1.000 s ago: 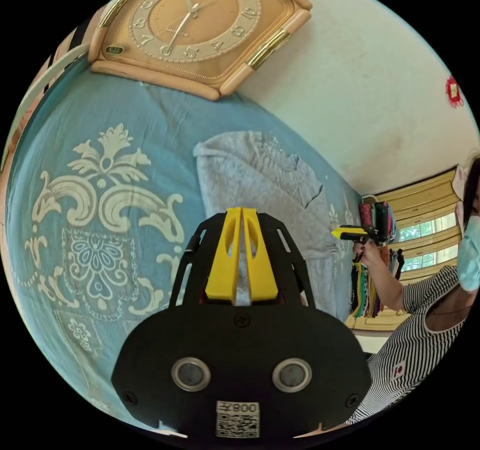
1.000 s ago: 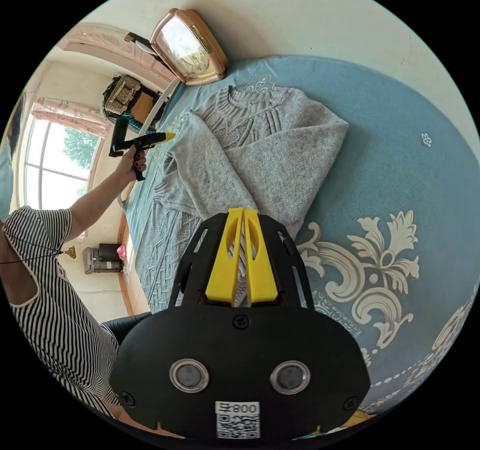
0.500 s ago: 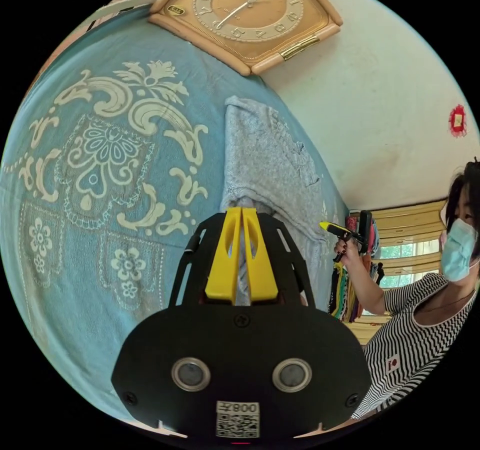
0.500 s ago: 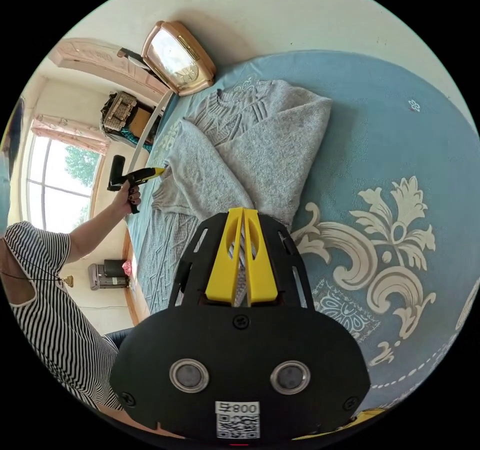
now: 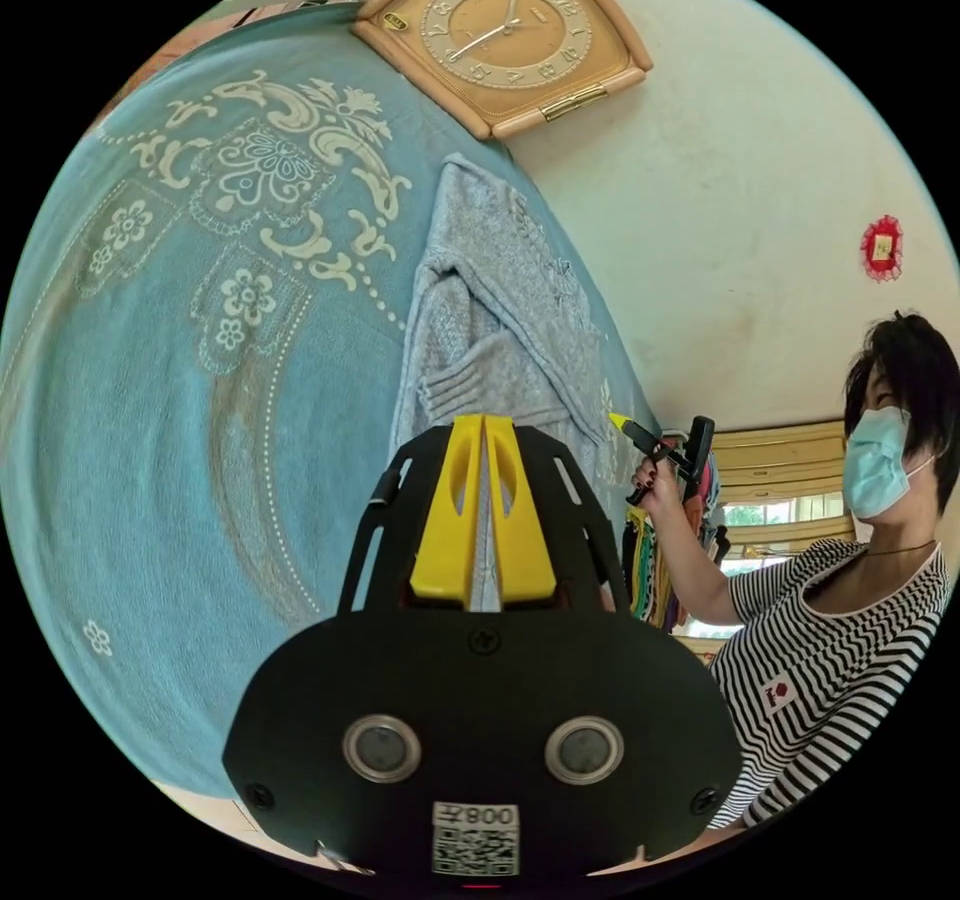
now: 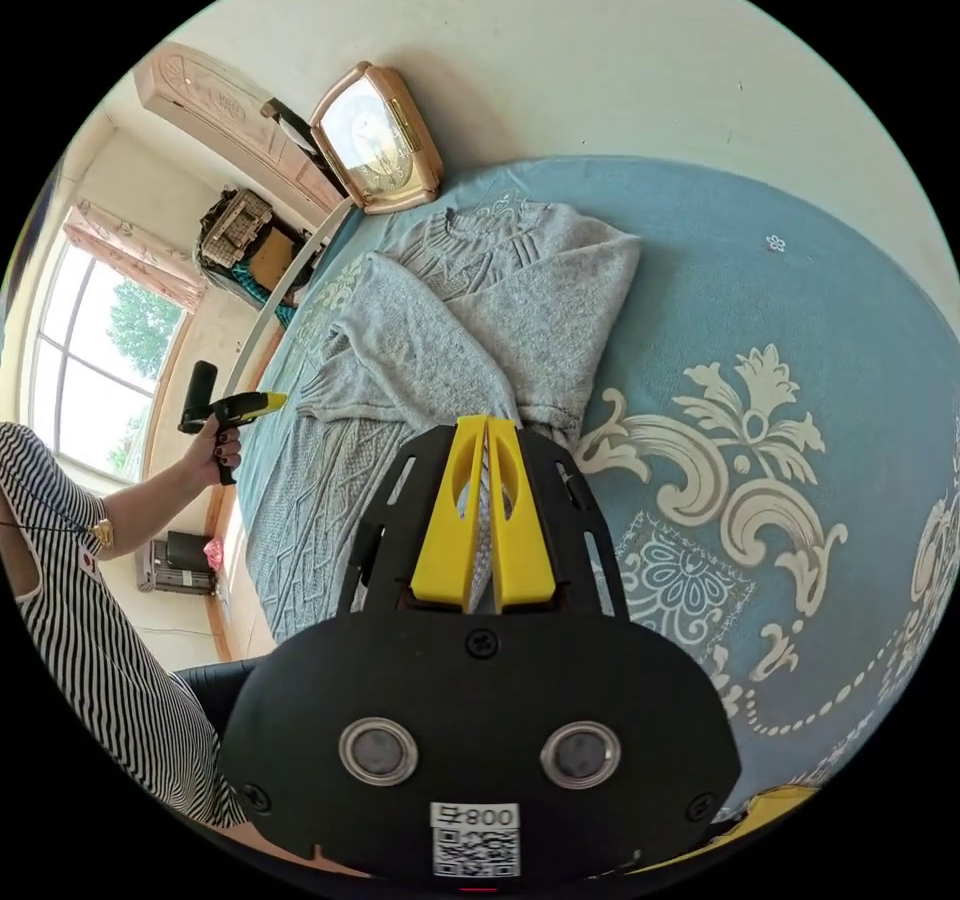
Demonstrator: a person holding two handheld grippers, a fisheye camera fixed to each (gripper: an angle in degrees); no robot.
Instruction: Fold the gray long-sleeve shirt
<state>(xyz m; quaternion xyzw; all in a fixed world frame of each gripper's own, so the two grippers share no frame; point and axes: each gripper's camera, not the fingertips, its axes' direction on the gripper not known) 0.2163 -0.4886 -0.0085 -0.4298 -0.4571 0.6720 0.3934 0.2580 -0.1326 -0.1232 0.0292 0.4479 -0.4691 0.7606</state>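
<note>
The gray knitted long-sleeve shirt lies on a blue patterned bedspread, collar toward the clock and both sleeves folded across its chest. My right gripper is shut on a bunch of its knit at the lower edge. My left gripper is shut on gray fabric at the shirt's other lower corner. In the right gripper view a hand holds the left gripper, its tip at the shirt's corner. The left gripper view has the right gripper beside the shirt's far edge.
A tan wall clock leans at the head of the bed against a pale wall. The person in a striped top stands beside the bed. A window, a basket on furniture and hanging clothes lie beyond.
Both cameras have swung and dropped back from the clock end. In the right gripper view the left gripper has moved outward from the shirt, and more of the lower body shows stretched out.
</note>
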